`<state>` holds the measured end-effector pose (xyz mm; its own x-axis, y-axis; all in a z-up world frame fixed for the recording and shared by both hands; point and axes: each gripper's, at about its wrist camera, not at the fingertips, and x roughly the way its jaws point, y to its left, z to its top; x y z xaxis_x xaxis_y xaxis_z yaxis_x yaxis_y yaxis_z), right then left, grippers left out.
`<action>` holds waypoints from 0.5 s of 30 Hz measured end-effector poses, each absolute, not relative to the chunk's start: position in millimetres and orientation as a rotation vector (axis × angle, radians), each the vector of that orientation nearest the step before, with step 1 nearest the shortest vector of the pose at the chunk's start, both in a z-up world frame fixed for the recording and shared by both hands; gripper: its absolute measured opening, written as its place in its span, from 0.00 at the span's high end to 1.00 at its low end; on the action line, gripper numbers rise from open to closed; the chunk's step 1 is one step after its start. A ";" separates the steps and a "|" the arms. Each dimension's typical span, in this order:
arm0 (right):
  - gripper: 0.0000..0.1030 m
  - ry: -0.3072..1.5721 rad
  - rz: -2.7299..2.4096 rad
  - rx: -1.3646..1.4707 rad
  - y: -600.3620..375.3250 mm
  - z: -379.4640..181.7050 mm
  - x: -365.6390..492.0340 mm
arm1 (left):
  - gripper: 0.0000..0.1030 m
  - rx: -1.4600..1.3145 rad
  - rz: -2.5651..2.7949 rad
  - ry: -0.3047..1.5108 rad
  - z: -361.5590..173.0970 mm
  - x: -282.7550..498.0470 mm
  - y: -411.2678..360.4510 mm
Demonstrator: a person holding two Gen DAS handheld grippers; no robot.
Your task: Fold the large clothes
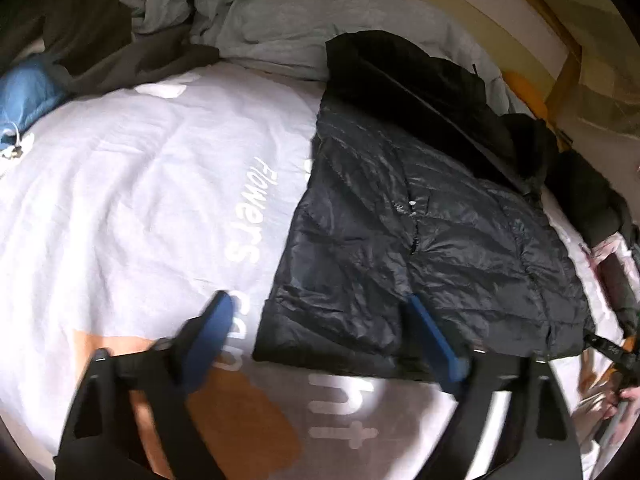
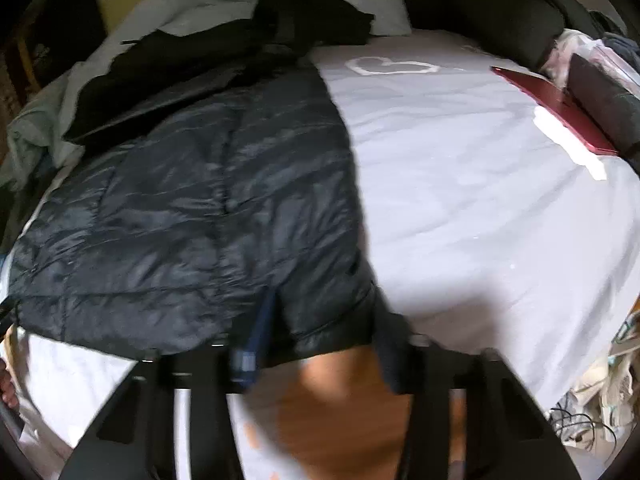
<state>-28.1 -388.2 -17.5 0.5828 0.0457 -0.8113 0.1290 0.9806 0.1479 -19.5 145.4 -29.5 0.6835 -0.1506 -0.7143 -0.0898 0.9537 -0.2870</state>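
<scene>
Both views look forward along the fingers of a hand-held tool, angled steeply down onto the bed [image 1: 132, 184] from close range.

The left wrist view sits over the near-left corner of the black puffer jacket [image 1: 420, 240]. It faces across the jacket toward the crumpled pale bedding [image 1: 256, 28] at the far edge.

The right wrist view sits over the jacket's [image 2: 180, 216] near-right corner. It faces the same far edge and takes in the bare bed cover [image 2: 480, 200] to the jacket's right.

Both views share the jacket, the cover around it and the far bedding [image 2: 192, 16].
</scene>
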 end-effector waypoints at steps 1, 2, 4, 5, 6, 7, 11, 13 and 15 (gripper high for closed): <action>0.80 0.949 -0.036 0.203 -387.1 -17.4 -29.1 | 0.57 -0.304 -0.030 0.828 -30.3 -19.6 144.6; 0.90 0.939 -0.019 0.212 -386.1 -16.2 -31.2 | 0.87 -0.303 -0.035 0.836 -30.6 -20.7 143.3; 0.95 0.892 -0.006 0.215 -383.6 -10.4 -37.6 | 0.94 -0.347 -0.083 0.823 -27.8 -21.5 145.2; 0.96 0.850 -0.014 0.202 -382.6 -4.9 -42.8 | 0.94 -0.340 -0.084 0.797 -22.1 -26.0 143.5; 0.96 0.813 -0.019 0.194 -381.5 1.0 -48.0 | 0.94 -0.318 -0.074 0.767 -15.8 -27.0 140.4; 0.97 0.777 -0.010 0.203 -381.4 8.0 -54.1 | 0.95 -0.297 -0.070 0.726 -6.5 -33.1 138.1; 0.97 0.632 0.026 0.264 -387.5 41.9 -78.1 | 0.95 -0.326 -0.071 0.625 27.7 -61.9 138.9; 0.97 0.537 0.041 0.251 -388.6 64.4 -102.9 | 0.95 -0.353 -0.076 0.574 44.4 -86.0 142.0; 0.97 0.488 0.041 0.213 -387.4 80.8 -118.5 | 0.95 -0.331 -0.072 0.543 64.5 -103.6 142.0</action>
